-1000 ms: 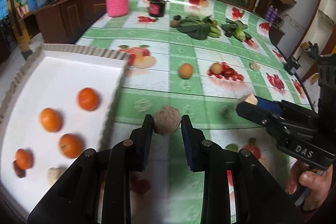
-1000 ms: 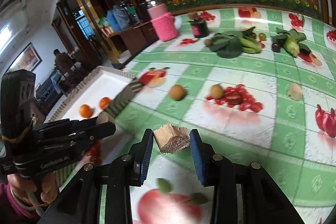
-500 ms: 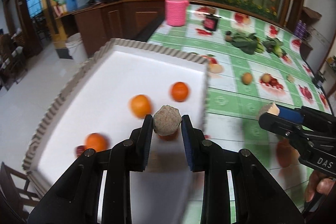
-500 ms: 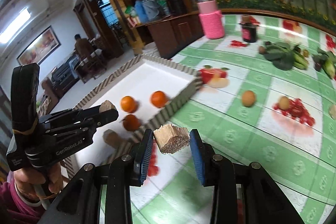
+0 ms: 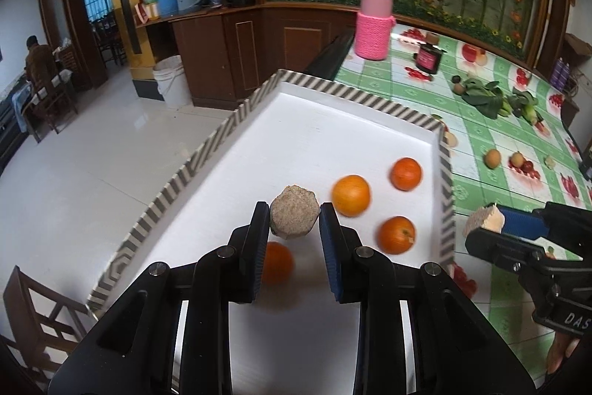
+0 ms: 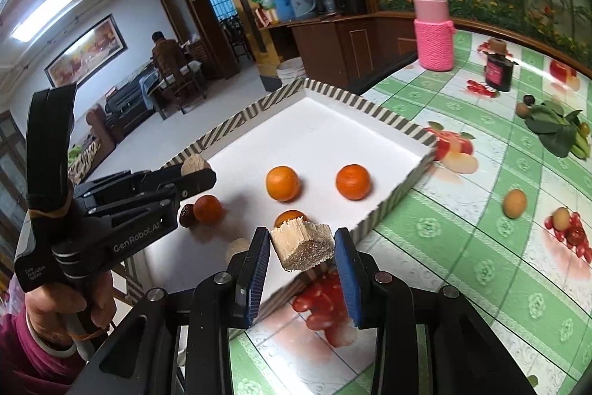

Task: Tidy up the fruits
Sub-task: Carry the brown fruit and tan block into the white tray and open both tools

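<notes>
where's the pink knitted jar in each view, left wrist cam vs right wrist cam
Left wrist: the pink knitted jar stands upper centre-right, at the far edge of the green table, beyond the striped tray.
Right wrist: the pink knitted jar stands upper right, beyond the tray's far corner.
Shared landmark: the dark red jar, just right of it in both views.

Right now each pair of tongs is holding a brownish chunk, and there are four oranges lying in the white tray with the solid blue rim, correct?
Nearly. The tray's rim is grey-and-white striped, not solid blue, as the right wrist view shows. The rest holds: the left tongs and right tongs each grip a brownish chunk, and four oranges lie in the tray.
</notes>
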